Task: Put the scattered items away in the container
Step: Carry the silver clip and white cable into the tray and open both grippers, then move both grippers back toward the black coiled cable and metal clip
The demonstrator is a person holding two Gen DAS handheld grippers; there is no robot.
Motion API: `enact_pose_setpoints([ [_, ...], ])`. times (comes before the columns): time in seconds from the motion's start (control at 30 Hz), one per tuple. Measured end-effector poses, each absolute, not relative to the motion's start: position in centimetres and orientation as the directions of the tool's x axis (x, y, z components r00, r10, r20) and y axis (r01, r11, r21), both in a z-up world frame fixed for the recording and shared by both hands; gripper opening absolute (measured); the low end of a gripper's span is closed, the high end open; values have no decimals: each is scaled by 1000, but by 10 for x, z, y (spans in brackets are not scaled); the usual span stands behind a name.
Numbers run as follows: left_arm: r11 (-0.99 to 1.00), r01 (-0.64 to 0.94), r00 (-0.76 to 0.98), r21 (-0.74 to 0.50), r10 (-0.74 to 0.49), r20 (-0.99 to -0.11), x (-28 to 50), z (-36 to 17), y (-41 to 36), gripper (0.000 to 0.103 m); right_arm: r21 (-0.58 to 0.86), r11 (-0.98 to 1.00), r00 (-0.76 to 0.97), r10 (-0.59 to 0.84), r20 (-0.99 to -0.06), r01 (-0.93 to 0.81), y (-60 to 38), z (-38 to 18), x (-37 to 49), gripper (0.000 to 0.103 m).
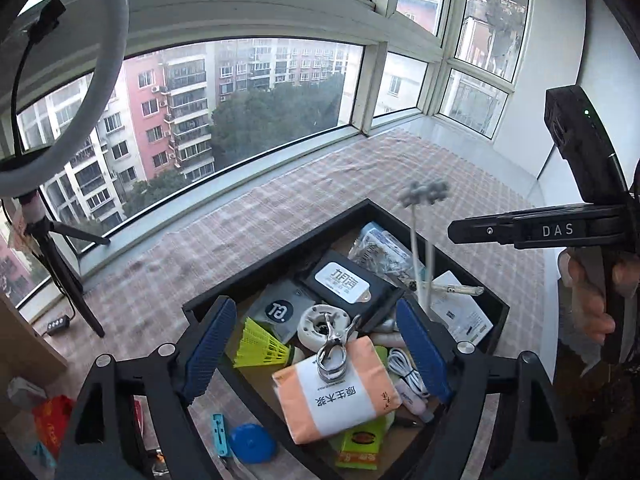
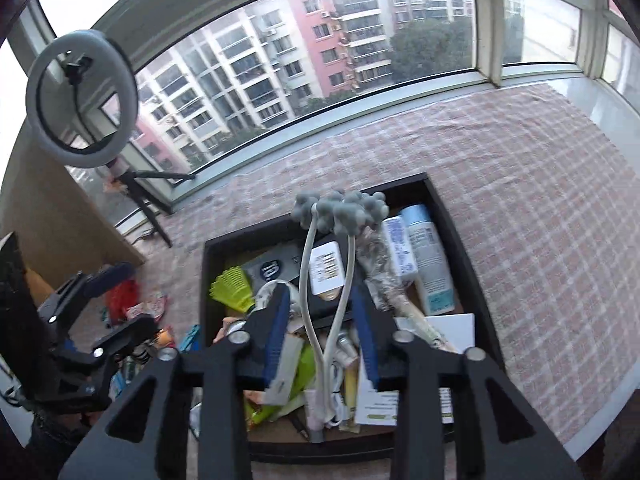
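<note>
The black tray (image 1: 208, 304) sits on the checked cloth (image 1: 280, 216) by the window (image 1: 224, 96), and it is already crowded. In your left view an orange tissue pack (image 1: 336, 388) lies near its front, with a metal clip (image 1: 332, 352) resting on top and a white reel (image 1: 320, 320) just behind. A yellow shuttlecock (image 1: 260, 344) lies to the left of the pack, a black case (image 1: 344, 284) further back, and a white cable (image 1: 408, 368) to the right.

Your left gripper (image 1: 316, 348) hangs over the tray with its jaws spread wide; nothing is pressed between its blue pads (image 1: 212, 340).

Your right gripper (image 2: 322, 340) also hangs above the tray. A two-stemmed massager (image 2: 340, 208) with grey knobbed heads stands between its jaws; its stems run down the gap, and the pads (image 2: 280, 332) stand clear of them, so it is let go. Bottles (image 2: 424, 256) lie along the tray's right side.

Outside the tray, on the cloth to its left, lie a blue tape measure (image 1: 252, 442) and a red packet (image 1: 52, 420). A ring light (image 2: 82, 98) stands at the window.
</note>
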State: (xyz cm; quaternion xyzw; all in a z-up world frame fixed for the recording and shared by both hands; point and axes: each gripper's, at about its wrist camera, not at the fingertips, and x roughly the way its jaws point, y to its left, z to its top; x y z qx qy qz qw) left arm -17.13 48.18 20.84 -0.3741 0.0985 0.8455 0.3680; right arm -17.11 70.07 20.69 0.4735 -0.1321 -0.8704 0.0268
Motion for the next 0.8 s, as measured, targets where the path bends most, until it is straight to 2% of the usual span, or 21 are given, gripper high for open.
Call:
enact_pose_setpoints([
  [0.1, -712, -690, -451, -129, 563, -693, -173, 213, 466, 78, 260, -962, -565, -169, -807, -84, 706, 208, -169, 38],
  [0.2, -734, -664, -455, -144, 549, -701, -178, 213, 442, 69, 255, -965, -581, -171, -796, -66, 702, 210, -165, 38],
  [0.4, -791, -588, -474, -171, 508, -719, -181, 205, 378, 66, 263, -965, -580, -229, -782, 26, 673, 211, -161, 38],
  [0.8, -939, -302, -532, -167, 311, -787, -168, 163, 207, 65, 258, -935, -498, -349, -794, 244, 558, 184, -170, 42],
])
